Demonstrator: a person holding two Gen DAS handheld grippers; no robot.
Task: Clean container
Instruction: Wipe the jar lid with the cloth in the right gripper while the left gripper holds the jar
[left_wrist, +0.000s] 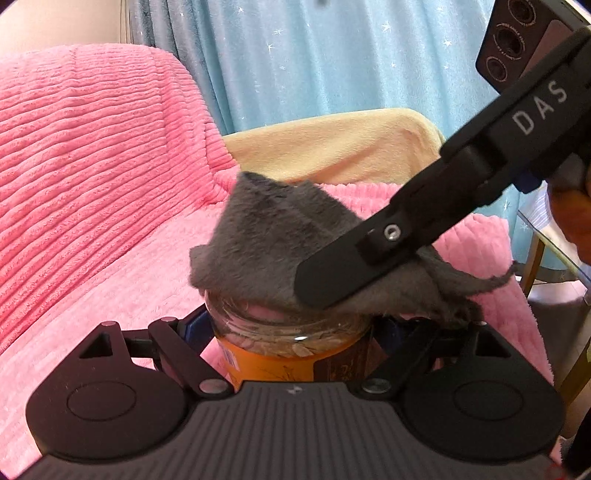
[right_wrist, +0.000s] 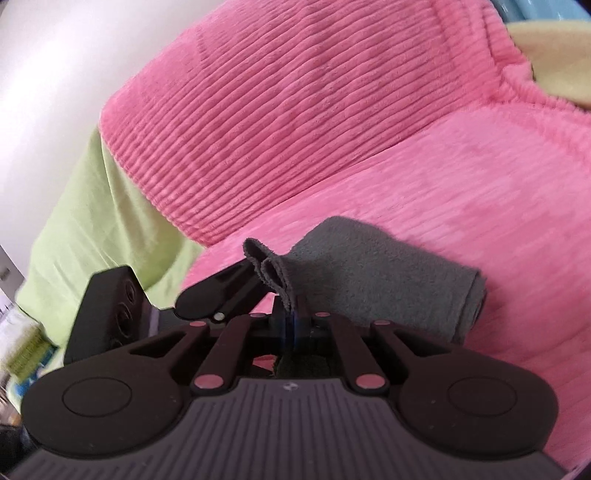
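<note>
Clamped around the clear jar (left_wrist: 291, 347), the left gripper (left_wrist: 291, 332) holds it upright over the pink blanket (left_wrist: 92, 184). Its partner, the right gripper (right_wrist: 293, 314), pinches a grey cloth (left_wrist: 266, 236) tight and presses it onto the jar's open mouth.

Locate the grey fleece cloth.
In the left wrist view, the grey fleece cloth sits centre frame, pinched by the right gripper over the mouth of the orange-labelled clear jar.

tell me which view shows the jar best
Left wrist view: the jar sits held in the left gripper, its clear rim and orange label visible under the gray cloth. The right wrist view shows none of the jar, only cloth.
</note>
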